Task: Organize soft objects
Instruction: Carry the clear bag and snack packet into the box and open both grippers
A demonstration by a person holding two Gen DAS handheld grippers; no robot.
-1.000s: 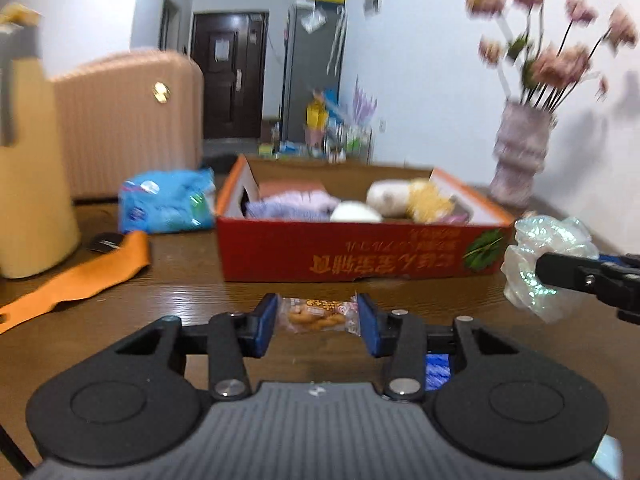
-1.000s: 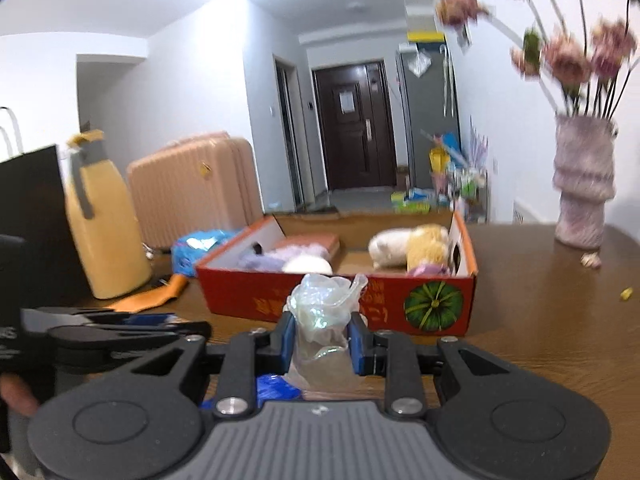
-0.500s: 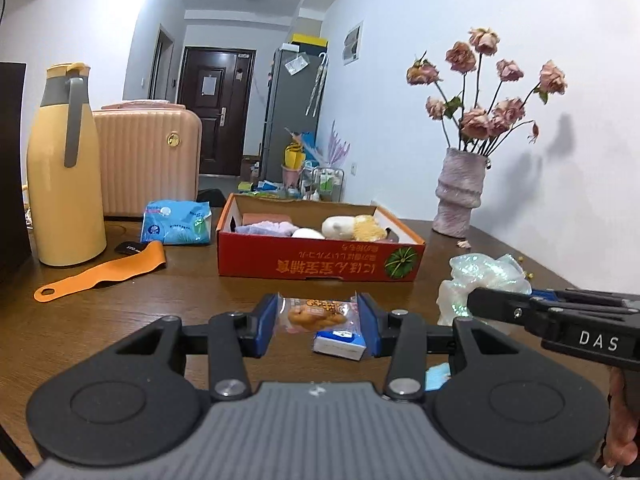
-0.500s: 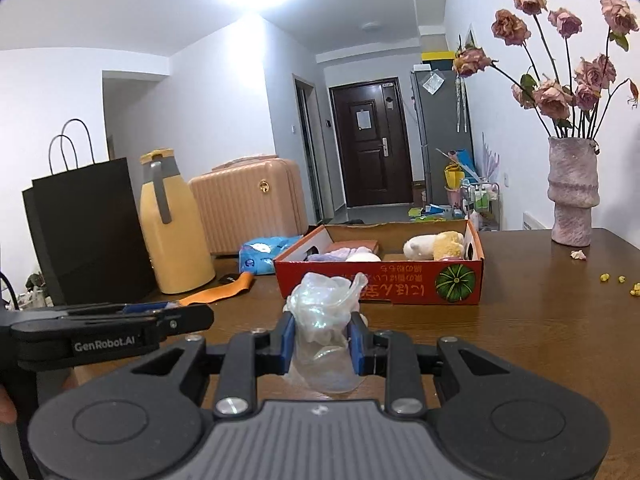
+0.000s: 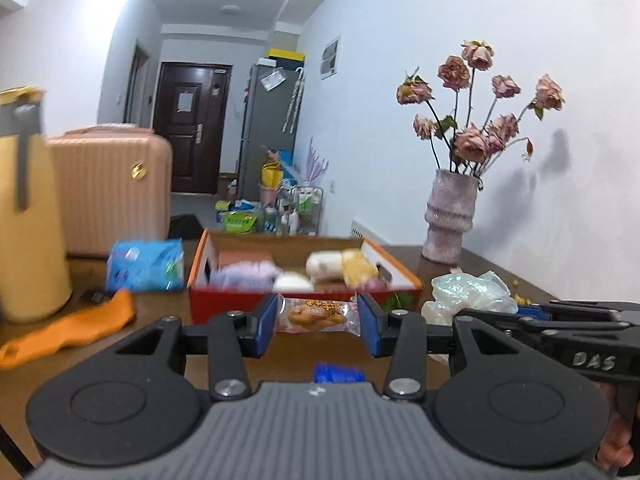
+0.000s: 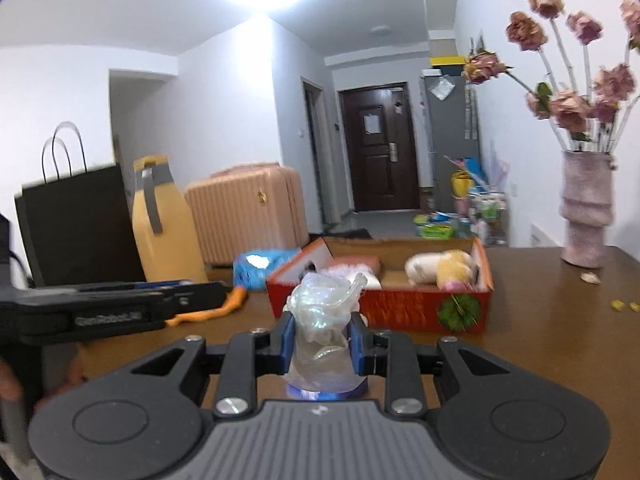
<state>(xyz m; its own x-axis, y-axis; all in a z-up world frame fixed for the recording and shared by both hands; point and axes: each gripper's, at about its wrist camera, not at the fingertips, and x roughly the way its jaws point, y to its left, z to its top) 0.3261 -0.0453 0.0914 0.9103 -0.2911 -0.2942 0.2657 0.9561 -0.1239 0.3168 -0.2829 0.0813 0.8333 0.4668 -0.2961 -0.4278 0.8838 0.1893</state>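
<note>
The left gripper (image 5: 318, 322) stood partly open, its blue pads clamped on the two ends of one snack packet (image 5: 317, 315), a glossy clear wrapper with a golden pastry showing through it. The packet hung level between the pads, clear of the worktop (image 5: 120, 364), in front of the red cardboard box (image 5: 224, 308).

The right gripper (image 6: 319, 342) was closed narrower, pinching one crumpled plastic bag (image 6: 322, 320), a thin, translucent, iridescent bundle that bulged out above the pads. It too was held up in front of the box, on the side with the green printed emblem. In the left wrist view the same bag showed as a pale wad beside the right gripper's black arm.

One open box sat on the brown wooden worktop, shallow and rectangular, with plain cardboard inside. It held several soft things: a pinkish flat pad, a lilac fuzzy piece, a white rounded lump, and a cream-and-yellow plush toy (image 6: 440, 266); blur kept the exact count uncertain.

Elsewhere on the worktop lay one blue soft pack (image 5: 146, 266), one flat orange strap (image 5: 68, 330), one tall yellow jug (image 6: 166, 226) with a grey handle, one black paper bag (image 6: 80, 224) with loop handles, and one ribbed pink vase (image 5: 450, 216) of dried roses. One ridged pink suitcase (image 5: 112, 192) stood behind.
</note>
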